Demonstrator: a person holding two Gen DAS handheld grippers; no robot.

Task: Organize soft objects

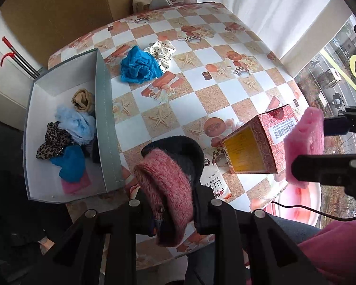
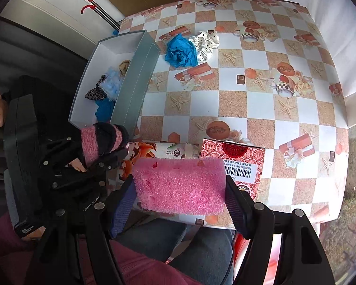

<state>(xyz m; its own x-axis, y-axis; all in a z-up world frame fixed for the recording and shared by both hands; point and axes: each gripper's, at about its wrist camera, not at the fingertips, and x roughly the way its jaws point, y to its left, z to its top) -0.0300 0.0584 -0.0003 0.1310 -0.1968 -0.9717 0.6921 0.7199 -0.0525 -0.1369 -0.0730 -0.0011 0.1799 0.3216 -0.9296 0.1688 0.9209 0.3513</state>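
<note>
My left gripper is shut on a pink and black knitted piece, held above the table's near edge just right of the grey box. It shows in the right wrist view too, as the knitted piece in the left gripper. My right gripper is shut on a pink foam sponge, clamped flat between both pads; in the left wrist view the sponge hangs at the far right. A blue cloth and a white dotted scrunchie lie on the table beyond the box.
The grey box holds several soft items: a tan one, light blue, leopard print, blue. A red patterned carton and a printed packet lie near the front edge. A person sits at left.
</note>
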